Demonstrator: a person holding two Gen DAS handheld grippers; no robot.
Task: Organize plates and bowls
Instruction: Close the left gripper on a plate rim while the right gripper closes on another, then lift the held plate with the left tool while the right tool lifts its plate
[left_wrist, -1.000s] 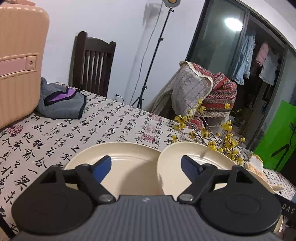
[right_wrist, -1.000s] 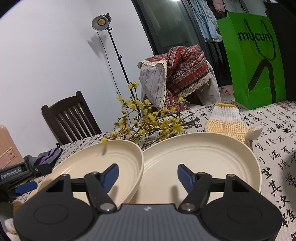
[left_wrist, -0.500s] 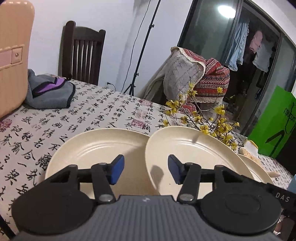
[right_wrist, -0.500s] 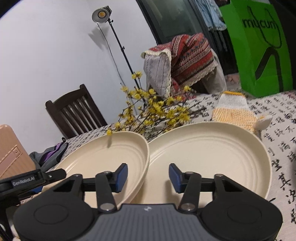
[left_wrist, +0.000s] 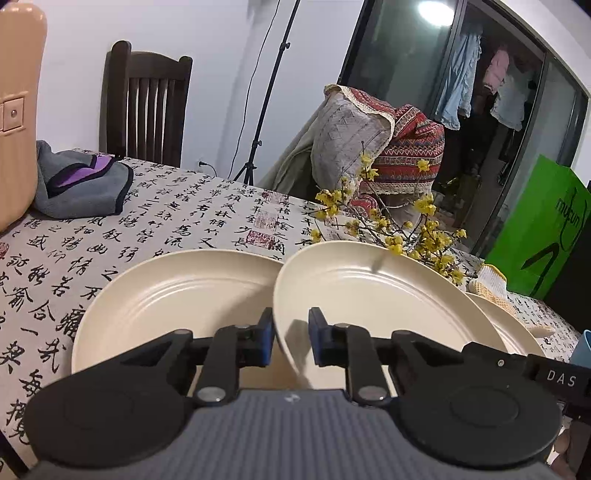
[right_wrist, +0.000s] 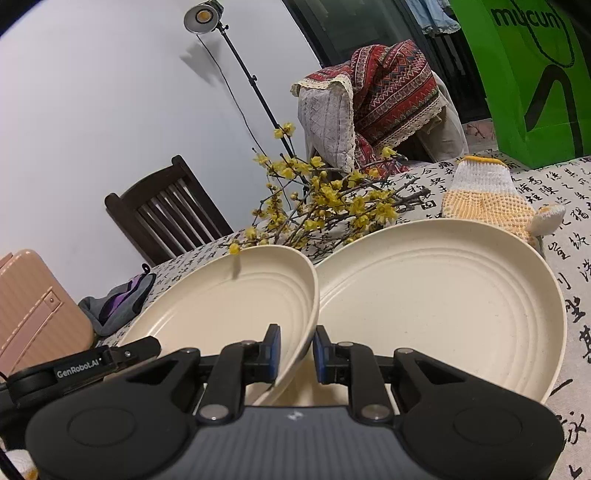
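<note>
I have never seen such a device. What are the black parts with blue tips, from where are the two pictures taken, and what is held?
A person holds a two-finger tool in each hand, and a camera on each tool looks along its fingers. One picture comes from the left gripper, the other from the right gripper. On the printed tablecloth are the left plate, middle plate and right plate, with yellow flowers and a glove behind. Both pairs of jaws have just been closing and now pinch the middle plate by opposite rims.
</note>
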